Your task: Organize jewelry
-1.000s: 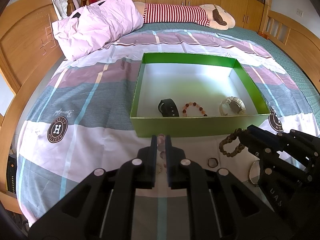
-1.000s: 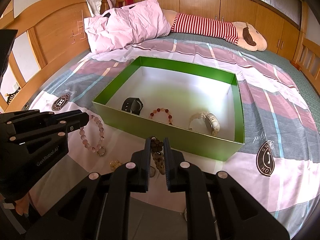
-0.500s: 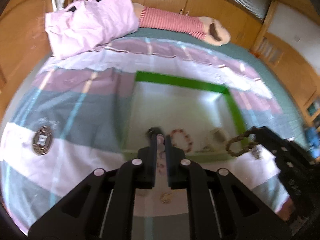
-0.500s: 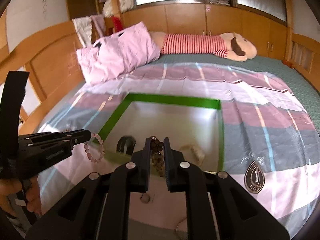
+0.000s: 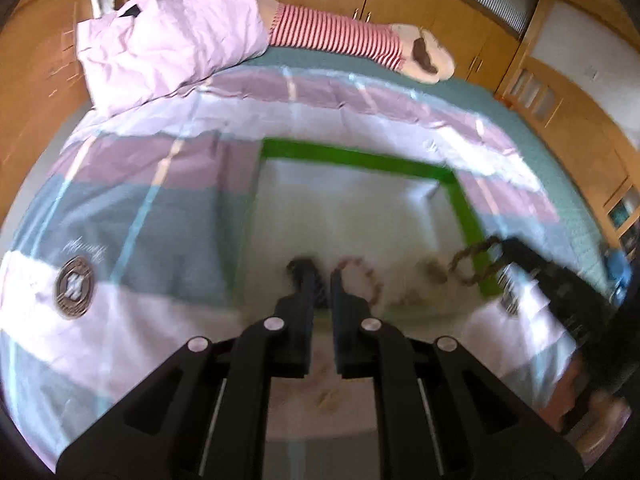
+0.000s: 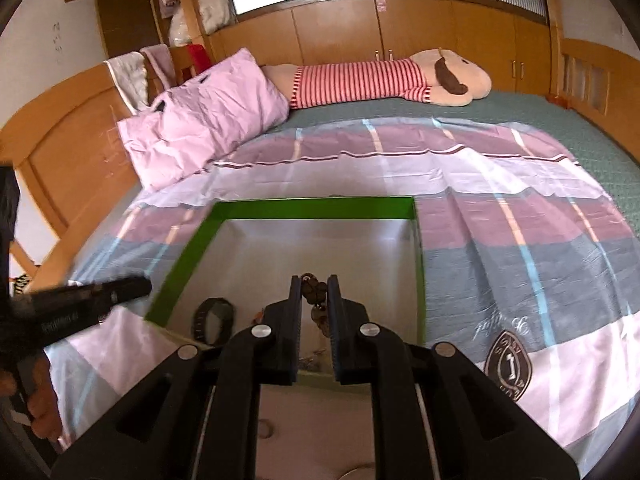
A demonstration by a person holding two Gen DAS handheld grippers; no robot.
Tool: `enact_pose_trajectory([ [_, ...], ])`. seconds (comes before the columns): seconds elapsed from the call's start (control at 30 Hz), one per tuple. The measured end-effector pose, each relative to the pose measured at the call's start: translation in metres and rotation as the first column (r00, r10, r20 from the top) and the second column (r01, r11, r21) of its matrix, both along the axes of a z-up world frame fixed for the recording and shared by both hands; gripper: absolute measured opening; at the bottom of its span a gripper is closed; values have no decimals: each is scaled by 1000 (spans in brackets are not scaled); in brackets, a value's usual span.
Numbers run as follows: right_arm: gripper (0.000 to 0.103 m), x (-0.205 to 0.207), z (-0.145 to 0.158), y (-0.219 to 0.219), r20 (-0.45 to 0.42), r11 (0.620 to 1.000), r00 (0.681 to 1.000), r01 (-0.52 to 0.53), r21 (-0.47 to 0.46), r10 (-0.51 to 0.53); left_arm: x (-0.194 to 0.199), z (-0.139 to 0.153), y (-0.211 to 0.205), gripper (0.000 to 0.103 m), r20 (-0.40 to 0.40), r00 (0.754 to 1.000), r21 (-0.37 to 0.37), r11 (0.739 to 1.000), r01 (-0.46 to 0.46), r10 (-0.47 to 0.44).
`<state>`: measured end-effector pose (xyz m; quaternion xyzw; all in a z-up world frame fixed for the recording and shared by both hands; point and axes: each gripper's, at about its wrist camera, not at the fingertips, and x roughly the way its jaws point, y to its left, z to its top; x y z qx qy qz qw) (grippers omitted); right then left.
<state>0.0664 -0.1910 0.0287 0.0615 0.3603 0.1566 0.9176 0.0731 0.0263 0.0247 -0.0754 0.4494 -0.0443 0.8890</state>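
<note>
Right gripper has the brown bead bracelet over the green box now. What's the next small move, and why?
Probably lower the right gripper a little into the green box and then open it. Its jaws are shut on the brown bead bracelet, which hangs above the white floor, right of the black band already lying inside. Bare floor shows ahead of the beads, so a short drop should land them clear of it.

Matte black right gripper (image 6: 314, 292), silver screw heads; left gripper (image 5: 320, 284) seemingly alike, blurred.
</note>
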Motion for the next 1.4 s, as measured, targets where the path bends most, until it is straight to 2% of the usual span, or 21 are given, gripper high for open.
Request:
enact_pose_trajectory([
  [0.1,12,-23,2,7,-65,994,994,-78,73,83,-6,-21,15,8,-92,995,21,999,-40,42],
  [0.17,12,-32,-6,21,-115,989,983,-136,65,143,-3,-40,22,8,-143,988,21,998,-53,55],
  [0.23,12,-38,-17,35,-139,985,975,-175,15,175,1,-57,24,8,-181,981,50,997,-61,69],
  [0.3,12,-39,-34,43,-172,983,970,-182,-36,173,5,-72,20,10,-210,976,59,997,-47,58],
  [0.4,12,-35,-54,44,-235,983,958,-178,-48,162,12,-88,9,19,-236,971,89,996,-21,41],
  [0.57,12,-35,-53,43,-243,981,955,-187,-53,169,19,-115,1,20,-313,949,128,992,-9,49],
  [0.63,13,-33,-58,46,-279,974,942,-213,-74,185,19,-114,-1,24,-301,953,144,990,-3,47],
  [0.7,28,-32,-71,47,-335,973,926,-214,-92,172,19,-114,-1,27,-301,953,154,988,-1,48],
  [0.83,30,-30,-98,50,-451,973,874,-225,-43,182,19,-115,4,27,-305,950,127,991,-32,70],
  [0.9,30,-29,-108,54,-475,973,862,-228,-44,180,19,-116,6,27,-305,950,124,992,-32,68],
  [1.03,30,-26,-124,60,-480,973,865,-211,-92,143,18,-117,5,27,-294,954,137,990,-17,57],
  [1.13,30,-27,-125,66,-447,966,883,-222,-129,144,20,-117,3,26,-291,955,150,989,-11,55],
  [1.17,28,-30,-124,69,-438,963,888,-227,-144,143,19,-117,0,24,-289,956,160,987,-7,54],
  [1.2,17,-31,-124,71,-426,959,893,-233,-164,144,19,-116,-2,16,-286,957,165,986,-2,50],
  [1.23,14,-32,-124,74,-422,954,892,-251,-167,161,18,-116,-4,10,-283,958,165,986,1,47],
  [1.27,10,-32,-123,76,-422,951,887,-271,-151,186,18,-115,-7,10,-283,958,164,987,-2,49],
  [1.33,10,-33,-118,77,-416,947,882,-295,-125,220,17,-111,-8,8,-285,957,142,990,-13,54],
  [1.4,10,-35,-105,80,-378,942,897,-303,-147,230,14,-104,-7,8,-273,961,114,993,-22,53],
])
